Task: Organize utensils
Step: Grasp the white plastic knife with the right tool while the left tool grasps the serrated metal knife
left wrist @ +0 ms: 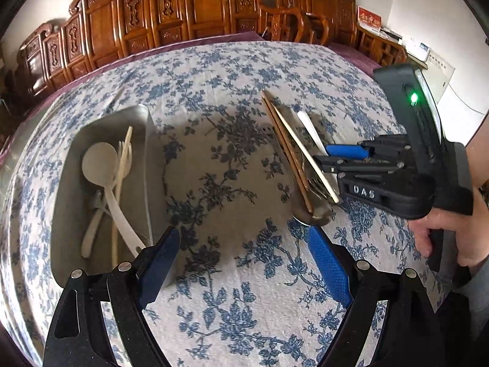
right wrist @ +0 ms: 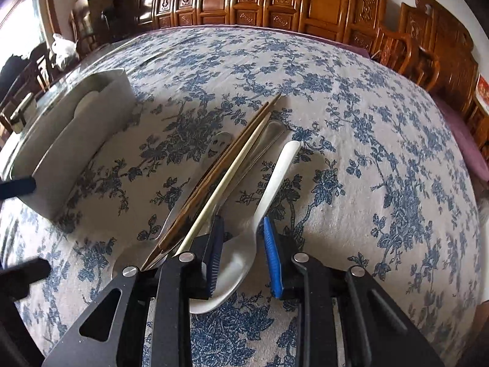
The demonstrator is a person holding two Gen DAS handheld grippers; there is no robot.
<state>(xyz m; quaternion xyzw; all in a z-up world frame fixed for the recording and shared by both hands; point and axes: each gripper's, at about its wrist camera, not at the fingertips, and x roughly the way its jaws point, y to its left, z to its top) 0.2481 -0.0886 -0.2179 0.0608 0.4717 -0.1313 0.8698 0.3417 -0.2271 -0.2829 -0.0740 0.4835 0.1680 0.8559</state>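
A pile of utensils lies on the floral tablecloth: brown chopsticks (right wrist: 214,171), a cream chopstick (right wrist: 232,168), metal cutlery (left wrist: 316,183) and a white spoon (right wrist: 272,180). My right gripper (right wrist: 243,253) is open, its fingers on either side of the white spoon's bowl, not closed on it. It shows in the left wrist view (left wrist: 331,156) at the pile. My left gripper (left wrist: 243,263) is open and empty, between the pile and a metal tray (left wrist: 73,165). The tray holds a white spoon (left wrist: 101,165), a cream fork and other pale utensils.
The tray also shows in the right wrist view (right wrist: 76,140) at the left. Carved wooden chairs (left wrist: 198,9) line the table's far edge. A hand (left wrist: 452,229) holds the right gripper at the right.
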